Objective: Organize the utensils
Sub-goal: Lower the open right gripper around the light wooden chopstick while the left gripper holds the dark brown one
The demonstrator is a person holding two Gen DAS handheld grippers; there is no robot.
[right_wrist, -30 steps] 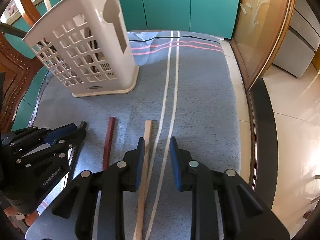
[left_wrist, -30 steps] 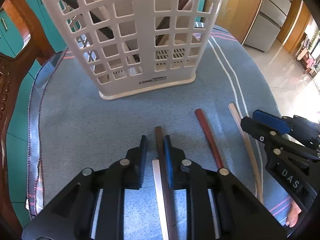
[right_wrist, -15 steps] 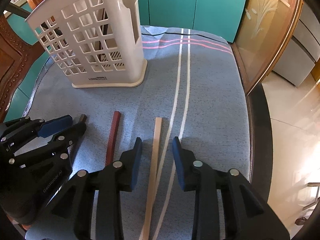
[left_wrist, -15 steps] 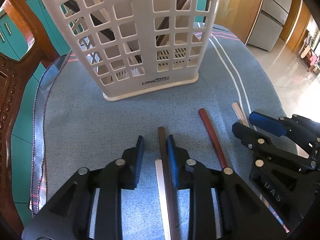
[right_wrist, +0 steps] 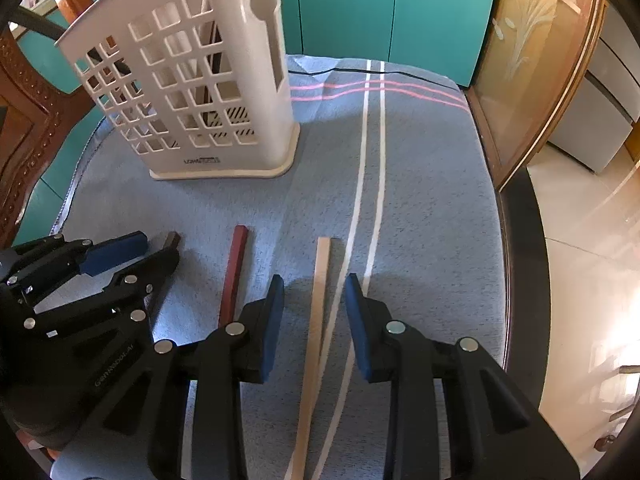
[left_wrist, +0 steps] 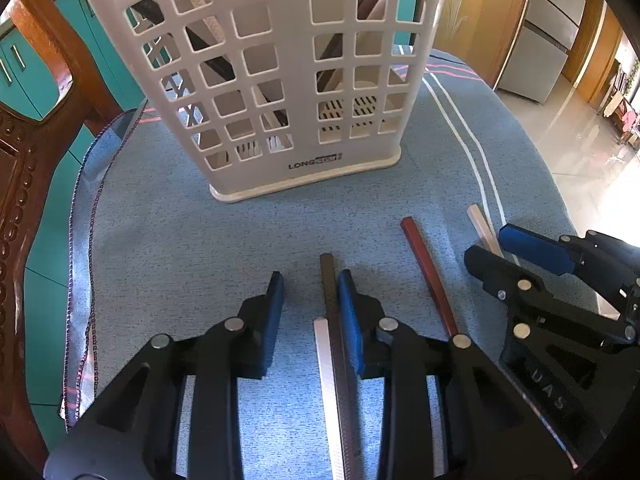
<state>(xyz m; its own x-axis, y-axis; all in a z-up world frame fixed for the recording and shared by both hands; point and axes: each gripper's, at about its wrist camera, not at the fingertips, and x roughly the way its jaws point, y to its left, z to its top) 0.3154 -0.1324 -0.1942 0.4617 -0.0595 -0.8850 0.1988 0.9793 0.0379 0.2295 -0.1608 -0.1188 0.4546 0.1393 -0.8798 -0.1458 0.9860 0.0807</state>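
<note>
A white lattice utensil basket stands upright on the blue cloth and holds several chopsticks; it also shows in the right wrist view. My left gripper is open around a dark brown chopstick and a silver one, both lying flat between its fingers, close to the right finger. A red chopstick lies between the two grippers, also seen from the right wrist. My right gripper is open around a pale wooden chopstick lying on the cloth.
The blue cloth with white and pink stripes covers a round table. A carved wooden chair stands at the left. The table edge drops to a tiled floor at the right. Teal cabinets stand behind.
Both grippers have drawn back toward me along the chopsticks, so more of each stick shows ahead of the fingertips. The chopsticks have not moved.
</note>
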